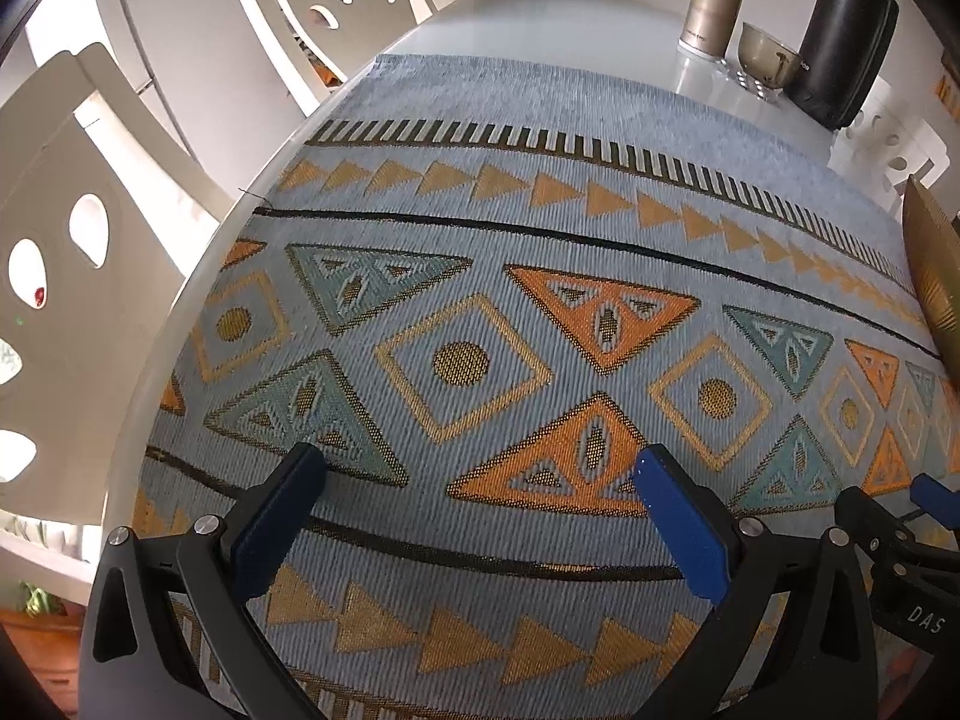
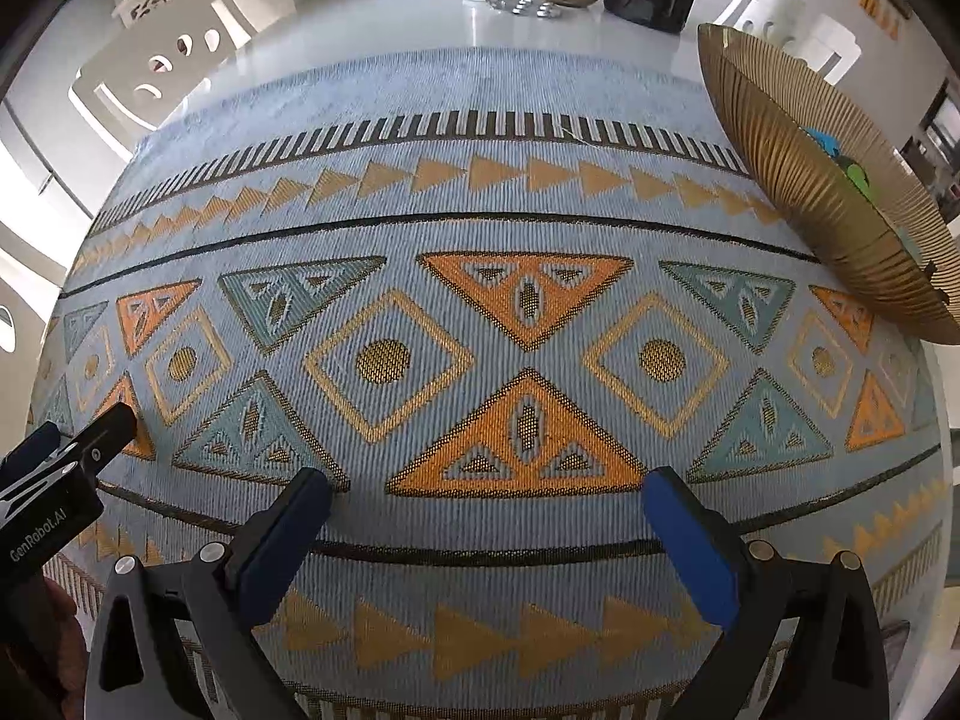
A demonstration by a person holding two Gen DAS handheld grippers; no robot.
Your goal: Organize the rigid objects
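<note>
A: Left wrist view: left hand-held gripper (image 1: pixel 480 468) spread, empty, over the patterned mat (image 1: pixel 480 312). Risk?
B: Far steel bowl (image 1: pixel 765 51) near the black flask (image 1: pixel 840 36); a careless reach could tip either. Neighbouring tool reads "DAS".
A: Right wrist view: right hand-held gripper (image 2: pixel 486 489) spread, empty.
B: Ribbed gold bowl (image 2: pixel 798 192) on the desk (image 2: pixel 372 42) holds coloured bits; bumping its rim could spill them. Label: "GenRobot.AI".

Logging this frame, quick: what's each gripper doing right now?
Left gripper: jaws open, holding nothing, over the mat.
Right gripper: jaws open, holding nothing.
</note>
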